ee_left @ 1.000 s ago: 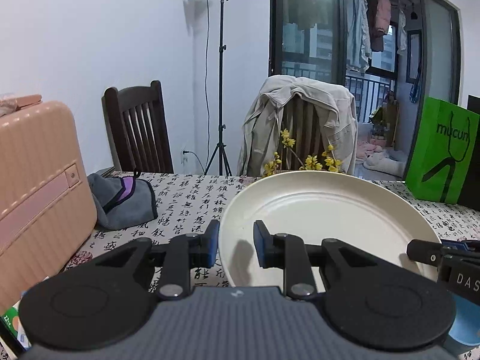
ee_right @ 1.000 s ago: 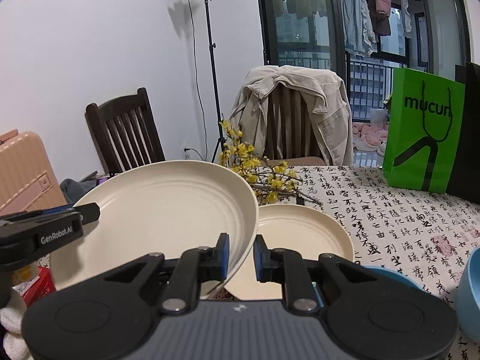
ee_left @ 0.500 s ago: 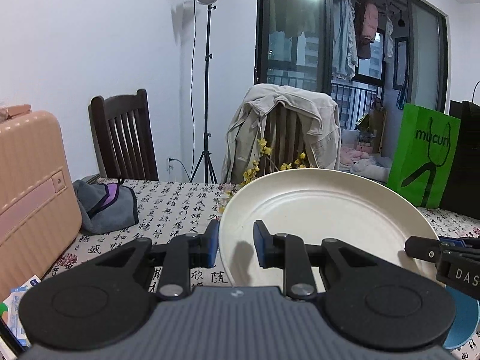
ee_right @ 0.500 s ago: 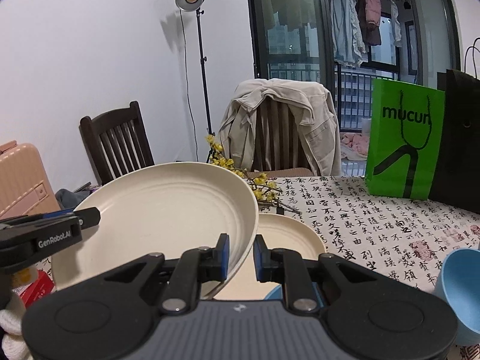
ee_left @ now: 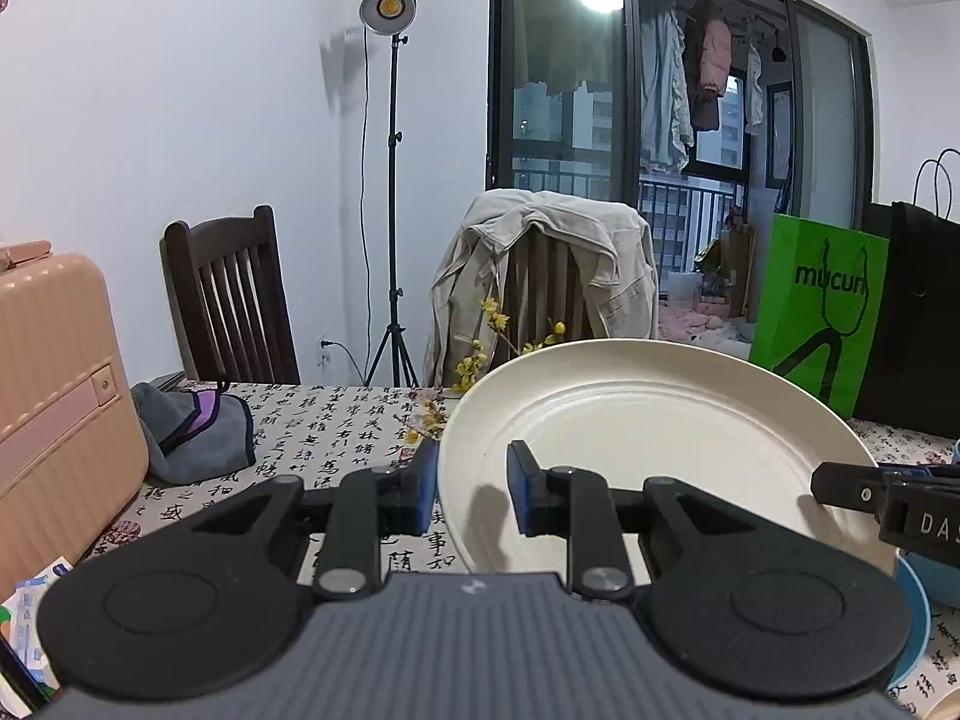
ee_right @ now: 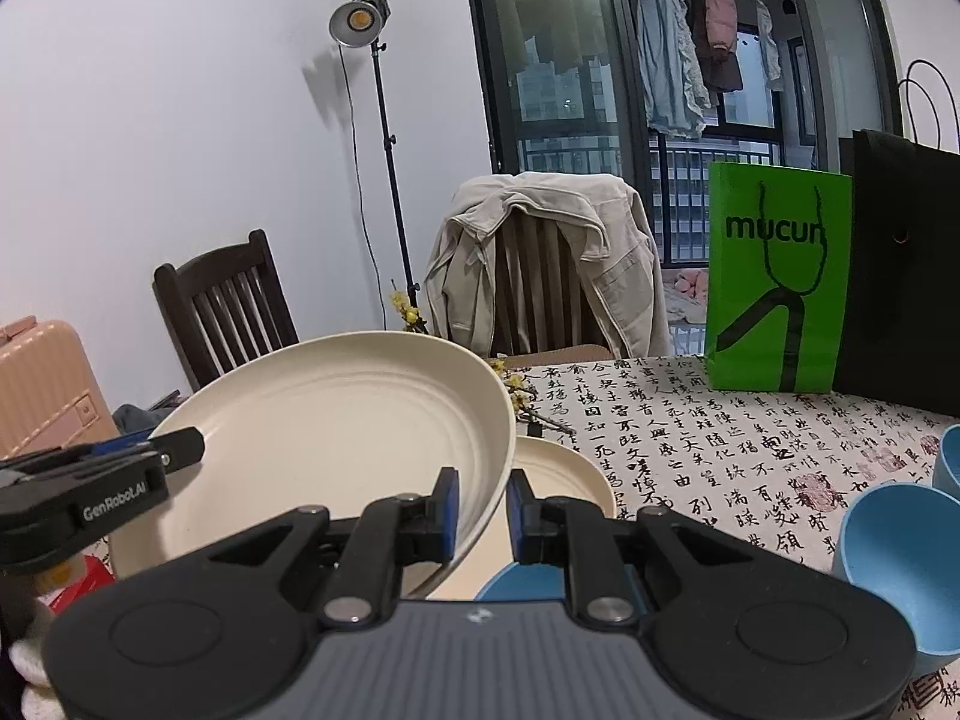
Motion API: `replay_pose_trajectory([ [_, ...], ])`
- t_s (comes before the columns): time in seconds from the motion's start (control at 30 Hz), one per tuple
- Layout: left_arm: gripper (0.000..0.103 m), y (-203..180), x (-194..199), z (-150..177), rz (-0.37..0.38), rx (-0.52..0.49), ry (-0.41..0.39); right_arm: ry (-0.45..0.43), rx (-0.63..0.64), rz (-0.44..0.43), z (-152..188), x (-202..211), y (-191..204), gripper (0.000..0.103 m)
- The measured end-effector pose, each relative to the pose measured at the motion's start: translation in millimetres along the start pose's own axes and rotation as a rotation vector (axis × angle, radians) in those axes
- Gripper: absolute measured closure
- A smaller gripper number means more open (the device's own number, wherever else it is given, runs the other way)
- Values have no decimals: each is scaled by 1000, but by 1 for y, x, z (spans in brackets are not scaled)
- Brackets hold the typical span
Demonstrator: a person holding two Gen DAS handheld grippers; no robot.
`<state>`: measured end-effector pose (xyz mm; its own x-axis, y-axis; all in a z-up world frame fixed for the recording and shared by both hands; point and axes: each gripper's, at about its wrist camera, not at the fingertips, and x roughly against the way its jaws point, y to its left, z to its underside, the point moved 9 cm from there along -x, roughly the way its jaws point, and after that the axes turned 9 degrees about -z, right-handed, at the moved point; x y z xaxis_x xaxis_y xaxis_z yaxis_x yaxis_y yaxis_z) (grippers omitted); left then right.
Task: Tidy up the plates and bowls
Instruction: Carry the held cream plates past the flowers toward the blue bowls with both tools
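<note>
**Two grippers carry one plate**

The left gripper (ee_left: 468,492) pinches the large cream plate (ee_left: 648,438) at its nine o'clock rim, and the right gripper (ee_right: 483,507) clamps the opposite edge at three o'clock. The plate hangs tilted above a smaller plate (ee_right: 564,474) on the table (ee_right: 720,450). Keep both hands level and matched, then lower it squarely before letting go.
</note>
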<state>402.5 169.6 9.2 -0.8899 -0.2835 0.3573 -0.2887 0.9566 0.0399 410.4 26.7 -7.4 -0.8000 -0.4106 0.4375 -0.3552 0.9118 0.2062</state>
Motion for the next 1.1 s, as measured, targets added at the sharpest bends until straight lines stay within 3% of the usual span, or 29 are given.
replay_pose_trajectory([
  [0.33, 78, -9, 22, -5, -11, -6, -53, -32, 14, -3, -6, 18, -4, 87],
  [1.1, 78, -45, 79, -15, -6, -18, -93, -132, -12, -26, -10, 82, -29, 87],
])
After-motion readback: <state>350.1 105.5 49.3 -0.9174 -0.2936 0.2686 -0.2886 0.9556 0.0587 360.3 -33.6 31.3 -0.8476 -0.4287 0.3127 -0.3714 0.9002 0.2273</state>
